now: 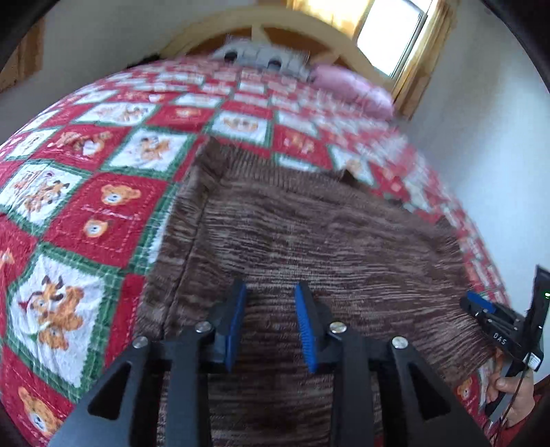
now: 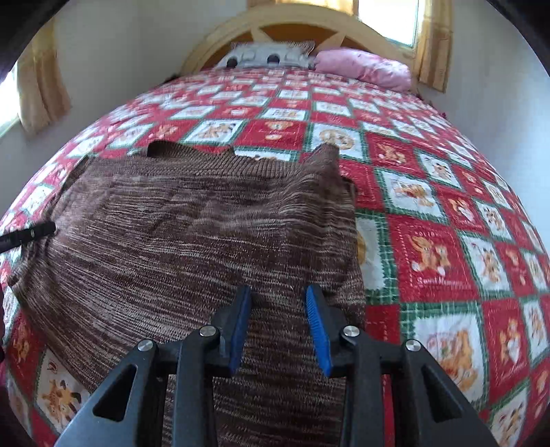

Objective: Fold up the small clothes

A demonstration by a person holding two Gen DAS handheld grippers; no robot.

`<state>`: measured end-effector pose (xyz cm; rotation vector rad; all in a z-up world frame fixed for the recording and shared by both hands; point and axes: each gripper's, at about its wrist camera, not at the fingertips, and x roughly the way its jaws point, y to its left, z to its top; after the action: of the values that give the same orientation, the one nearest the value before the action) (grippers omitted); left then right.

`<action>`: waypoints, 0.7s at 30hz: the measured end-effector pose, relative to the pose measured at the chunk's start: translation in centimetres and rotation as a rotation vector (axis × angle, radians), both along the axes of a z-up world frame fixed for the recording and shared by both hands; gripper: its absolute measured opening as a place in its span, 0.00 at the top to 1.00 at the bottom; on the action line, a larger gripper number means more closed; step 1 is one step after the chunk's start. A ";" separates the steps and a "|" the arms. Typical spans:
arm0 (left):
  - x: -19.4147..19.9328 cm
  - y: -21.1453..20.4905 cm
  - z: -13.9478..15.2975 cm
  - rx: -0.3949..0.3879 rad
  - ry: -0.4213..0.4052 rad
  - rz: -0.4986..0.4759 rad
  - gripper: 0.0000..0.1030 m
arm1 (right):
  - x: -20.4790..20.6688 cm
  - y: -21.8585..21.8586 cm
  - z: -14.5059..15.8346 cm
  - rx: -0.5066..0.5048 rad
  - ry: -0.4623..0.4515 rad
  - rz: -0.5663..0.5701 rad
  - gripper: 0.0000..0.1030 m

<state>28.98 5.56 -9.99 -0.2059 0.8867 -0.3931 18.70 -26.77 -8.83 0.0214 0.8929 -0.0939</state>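
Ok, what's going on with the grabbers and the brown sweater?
Left gripper open, empty. Right gripper open, empty. Brown sweater flat on quilt. Nothing in the way.

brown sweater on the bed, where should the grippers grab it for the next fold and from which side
Probably the near hem of the brown knit sweater, one corner per gripper, coming in from the foot of the bed. It lies flat on the quilt with its neckline toward the pillows, and both the left gripper and right gripper hover over that near edge, jaws apart and empty.

A bed with a teddy-bear quilt [image 2: 447,206] and wooden headboard [image 2: 292,20] stands between white walls [image 2: 120,51] and sunlit curtained windows [image 2: 388,20].
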 end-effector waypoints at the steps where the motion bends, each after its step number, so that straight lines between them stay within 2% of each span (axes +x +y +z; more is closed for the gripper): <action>1: -0.3 0.2 0.0 0.001 -0.003 -0.001 0.68 | -0.8 -0.1 0.2 0.017 0.002 -0.007 0.66; 6: -0.9 0.9 -0.3 -0.031 -0.026 -0.020 0.68 | -4.4 0.0 -0.1 0.016 -0.050 -0.013 0.66; 10: -0.9 0.7 -0.4 -0.027 -0.031 -0.020 0.67 | -4.4 -0.4 0.0 0.033 -0.080 -0.044 0.66; 13: -1.3 -0.2 -0.3 0.030 -0.050 -0.029 0.61 | -4.2 0.2 0.0 -0.018 -0.078 -0.041 0.66; 15: -1.6 -1.3 -0.1 0.096 -0.069 -0.040 0.57 | -4.3 0.4 0.0 -0.034 -0.081 -0.042 0.66; 21: -2.5 -3.8 0.0 0.302 -0.123 -0.048 0.41 | -4.5 0.1 0.1 -0.011 -0.089 -0.045 0.66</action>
<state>26.47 1.77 -10.03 0.1165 0.8198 -0.3078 14.23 -26.70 -8.75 0.0347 0.8027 -0.1387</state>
